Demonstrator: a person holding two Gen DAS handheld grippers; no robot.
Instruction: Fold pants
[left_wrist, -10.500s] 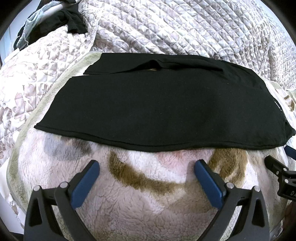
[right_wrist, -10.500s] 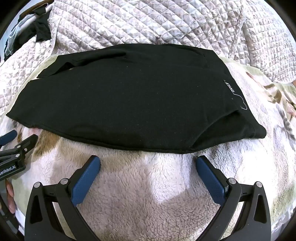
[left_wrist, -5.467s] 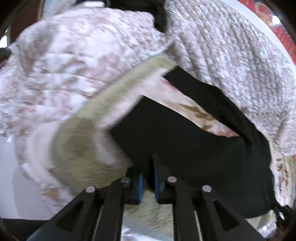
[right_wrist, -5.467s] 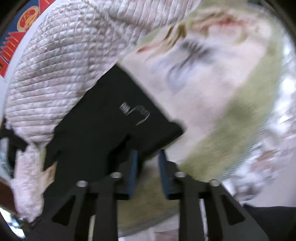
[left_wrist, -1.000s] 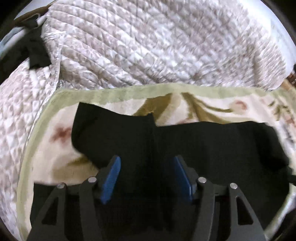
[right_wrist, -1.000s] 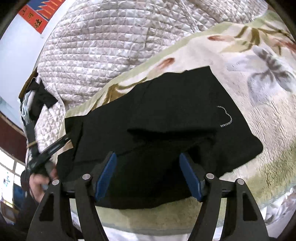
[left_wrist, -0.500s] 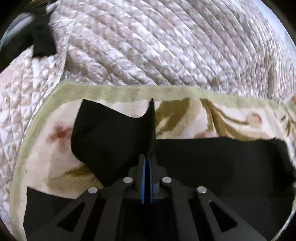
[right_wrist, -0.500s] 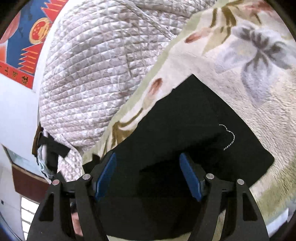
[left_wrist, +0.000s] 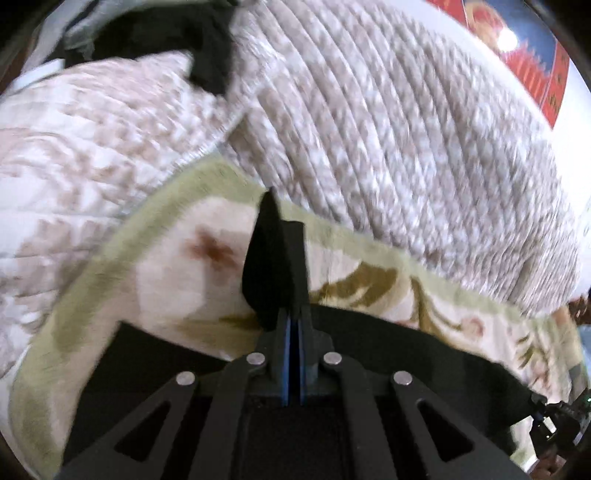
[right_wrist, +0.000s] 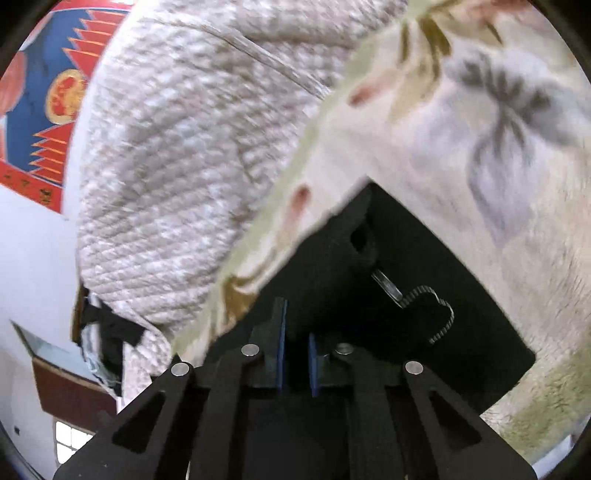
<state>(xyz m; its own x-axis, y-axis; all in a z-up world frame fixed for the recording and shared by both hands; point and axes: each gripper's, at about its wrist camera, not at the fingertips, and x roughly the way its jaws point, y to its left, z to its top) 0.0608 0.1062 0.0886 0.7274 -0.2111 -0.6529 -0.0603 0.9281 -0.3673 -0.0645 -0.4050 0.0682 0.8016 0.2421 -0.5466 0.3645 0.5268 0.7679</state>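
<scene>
**Both grippers pinch one edge of the pants, ready to carry it over**

While both grippers hold the cloth, the black soft fabric pants (left_wrist: 369, 350) lie directly under and in front of them, spread on the cream fleece blanket with green border and flower print (left_wrist: 369, 273). The left gripper (left_wrist: 291, 354) has its blue pads pressed fully together, and a peak of black cloth stands up just ahead of the fingertips, so it has hold of a fold of the pants. The right gripper (right_wrist: 295, 363) has just been closing its jaws; a narrow gap remains between the blue pads, and black cloth fills it, so I judge it grips the pants also.

From the left gripper, the long axis of the pants runs across the view, from lower left to the far right side. There the tip of the other tool is only just visible. Each hand seems to hold one end of the same near edge, so the coming fold probably goes away from the grippers, toward the quilted beige bedcover (left_wrist: 406, 147) beyond the blanket.

On the pants, just ahead and right of the right gripper, is a small white stitched outline (right_wrist: 437, 317) and a pale tag; no letters can be read. A red and blue wall poster (right_wrist: 40, 92) with a gold emblem shows far left; its writing is too small to read.
</scene>
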